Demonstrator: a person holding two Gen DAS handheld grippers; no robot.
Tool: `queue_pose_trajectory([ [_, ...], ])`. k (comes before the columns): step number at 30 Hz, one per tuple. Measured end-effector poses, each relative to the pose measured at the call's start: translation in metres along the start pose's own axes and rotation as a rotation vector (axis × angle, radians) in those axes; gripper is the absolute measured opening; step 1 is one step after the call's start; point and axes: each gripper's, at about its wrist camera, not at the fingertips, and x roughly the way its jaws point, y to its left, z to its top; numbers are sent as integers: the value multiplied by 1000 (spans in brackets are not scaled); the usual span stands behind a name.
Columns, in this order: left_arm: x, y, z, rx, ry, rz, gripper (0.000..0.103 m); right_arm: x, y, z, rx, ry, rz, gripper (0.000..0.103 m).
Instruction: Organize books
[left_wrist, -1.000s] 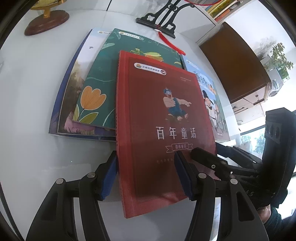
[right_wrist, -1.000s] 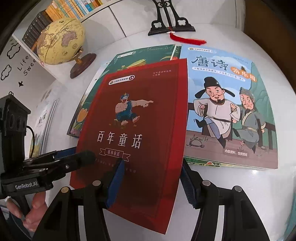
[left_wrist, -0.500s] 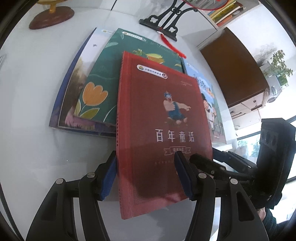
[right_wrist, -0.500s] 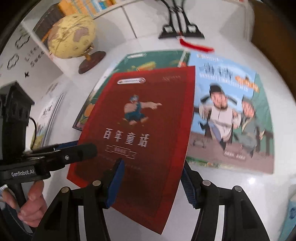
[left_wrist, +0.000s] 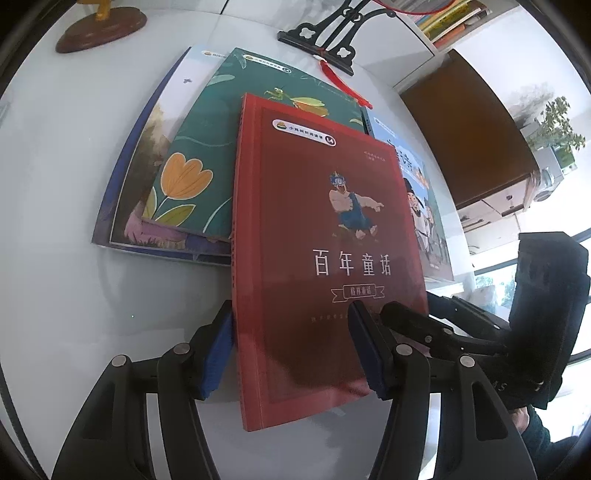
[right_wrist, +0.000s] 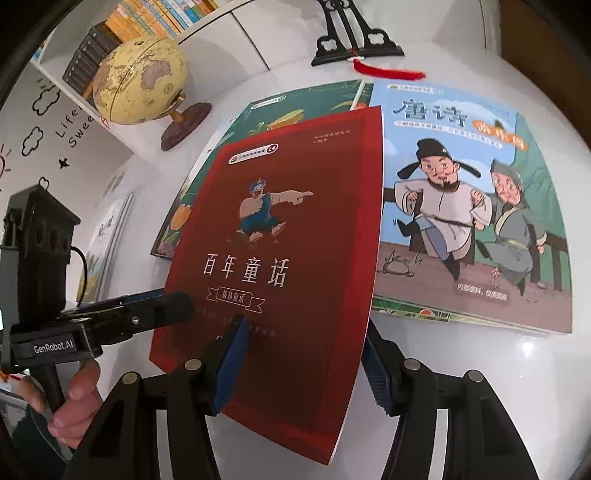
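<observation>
A red book (left_wrist: 325, 240) with a cartoon figure on its cover hangs tilted just above the white table, over a spread of other books. My left gripper (left_wrist: 290, 314) is shut on its lower spine side: the left pad sits at the spine edge and the right pad lies on the cover. My right gripper (right_wrist: 304, 328) is shut on the same red book (right_wrist: 280, 258) at its lower right side, with the left pad on the cover and the right pad behind the page edge. Each gripper shows in the other's view: the right gripper (left_wrist: 406, 317) and the left gripper (right_wrist: 162, 306).
Beneath lie a green tulip book (left_wrist: 207, 155), a blue-edged book (left_wrist: 136, 177) and a light blue book with two robed figures (right_wrist: 461, 203). A globe (right_wrist: 140, 77), a black stand (right_wrist: 354, 44) with a red tassel (right_wrist: 388, 72) and a bookshelf (right_wrist: 147, 18) stand behind. A brown cabinet (left_wrist: 472, 136) is at the right.
Hardly anything: the red book stays gripped the same way by both grippers. The right wrist view has tipped slightly, so the globe sits a little further right.
</observation>
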Motion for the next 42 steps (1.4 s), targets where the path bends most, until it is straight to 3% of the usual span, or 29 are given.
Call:
queue_pose_trajectory([
  [3,-10,-7,-1,11,-24,-33,57,-9,7,1,-32,-31,-12,59],
  [10,-26,-38,-5,108,-81,-28,57,-32,46,2,-208,-107,-57,59],
  [22,1,-3,-2,12,-23,-11,57,-16,20,-2,-144,-64,-91,58],
  [27,1,-16,-2,59,-32,28,57,-15,24,-4,-181,-74,-116,58],
  [31,-17,-42,-5,151,-82,28,57,-27,37,-4,-278,-129,-123,58],
  [34,-26,-57,-5,209,-123,74,57,-36,50,-4,-329,-161,-140,57],
  [42,-47,-67,2,255,-185,86,57,-55,55,4,-332,-232,-148,56],
])
